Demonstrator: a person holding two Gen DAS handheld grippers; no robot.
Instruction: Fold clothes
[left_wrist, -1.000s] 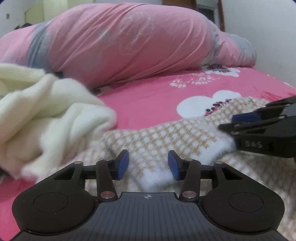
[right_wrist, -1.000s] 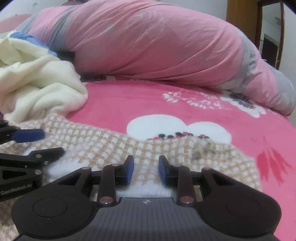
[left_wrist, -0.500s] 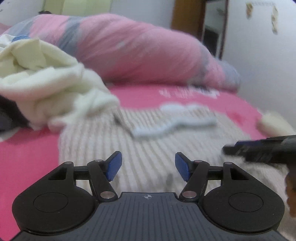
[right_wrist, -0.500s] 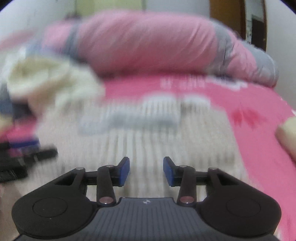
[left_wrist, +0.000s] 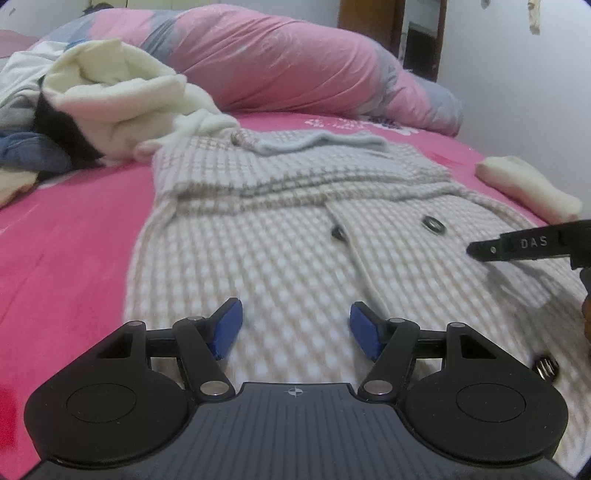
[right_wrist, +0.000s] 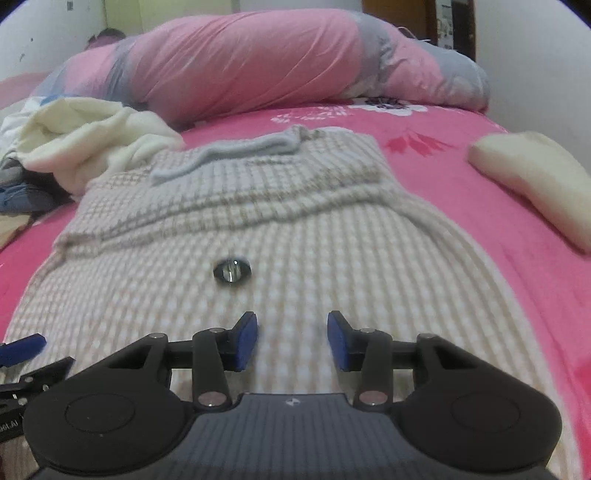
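Your left gripper and right gripper both hover with jaws spread and nothing between them, just above a checked beige-and-white knit cardigan spread flat across the pink floral bedsheet. Its fuzzy weave carries round dark buttons, with a pale collar at the far end. Far left lies a heap of cream fleece; your right view shows a folded cream garment more fully.

Jacket lies on bed, clothes pile left.
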